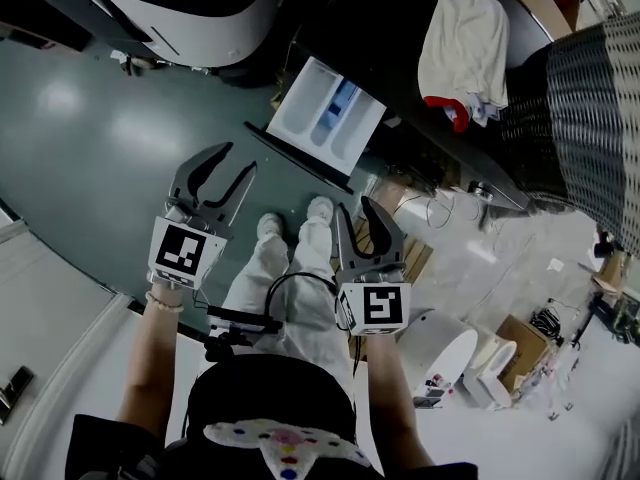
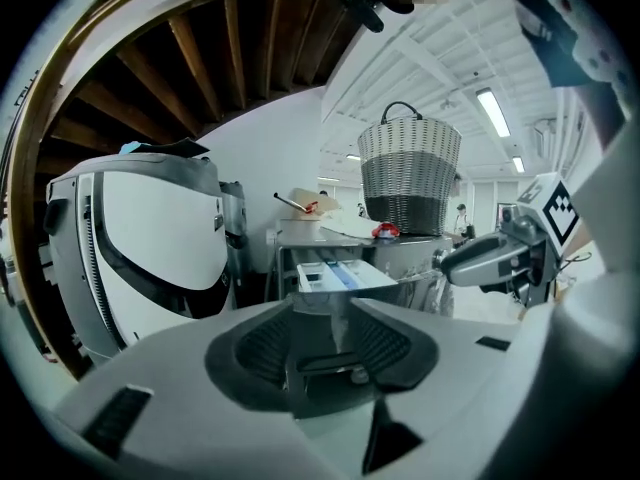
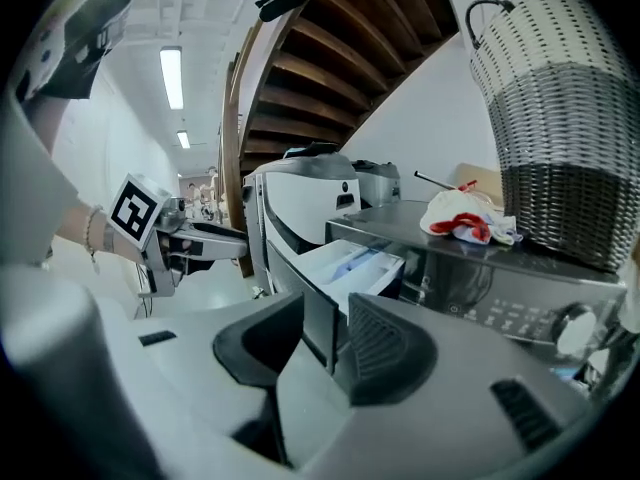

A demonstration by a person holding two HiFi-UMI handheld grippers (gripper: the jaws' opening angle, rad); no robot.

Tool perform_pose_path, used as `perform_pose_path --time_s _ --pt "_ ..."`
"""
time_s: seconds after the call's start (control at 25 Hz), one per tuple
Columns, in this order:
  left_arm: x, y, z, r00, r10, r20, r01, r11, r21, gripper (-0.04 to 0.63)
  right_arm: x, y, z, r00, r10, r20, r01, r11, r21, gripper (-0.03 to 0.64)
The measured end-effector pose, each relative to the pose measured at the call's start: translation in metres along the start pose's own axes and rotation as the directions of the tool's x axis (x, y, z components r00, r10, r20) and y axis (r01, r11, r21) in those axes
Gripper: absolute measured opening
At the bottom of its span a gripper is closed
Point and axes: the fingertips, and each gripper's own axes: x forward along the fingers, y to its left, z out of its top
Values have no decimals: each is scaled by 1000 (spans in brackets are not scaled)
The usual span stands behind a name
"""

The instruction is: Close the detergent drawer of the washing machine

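Observation:
The white detergent drawer (image 1: pixel 328 113) with its blue insert stands pulled out of the dark washing machine (image 1: pixel 400 28), its dark front panel facing me. My left gripper (image 1: pixel 235 163) hangs open just short of that panel, to the drawer's left. My right gripper (image 1: pixel 355 213) is lower and further back, open by a narrow gap. Neither touches the drawer. In the left gripper view the drawer (image 2: pixel 340 276) lies straight ahead beyond the empty left gripper (image 2: pixel 325 308). In the right gripper view the drawer (image 3: pixel 355 268) shows past the empty right gripper (image 3: pixel 325 313).
A woven laundry basket (image 1: pixel 590 118) and a crumpled white cloth (image 1: pixel 465 48) sit on the machine's top. A large white appliance (image 1: pixel 190 8) stands to the left. A white round container (image 1: pixel 445 353), boxes and cables lie on the floor at right.

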Motion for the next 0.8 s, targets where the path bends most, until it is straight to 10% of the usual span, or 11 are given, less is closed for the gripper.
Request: perform_pose_path --time_s 0.8 --pt "51 30 -71 997 3 -75 -3 1000 -12 176 40 3 -76 993 -44 -107 50 997 56 130"
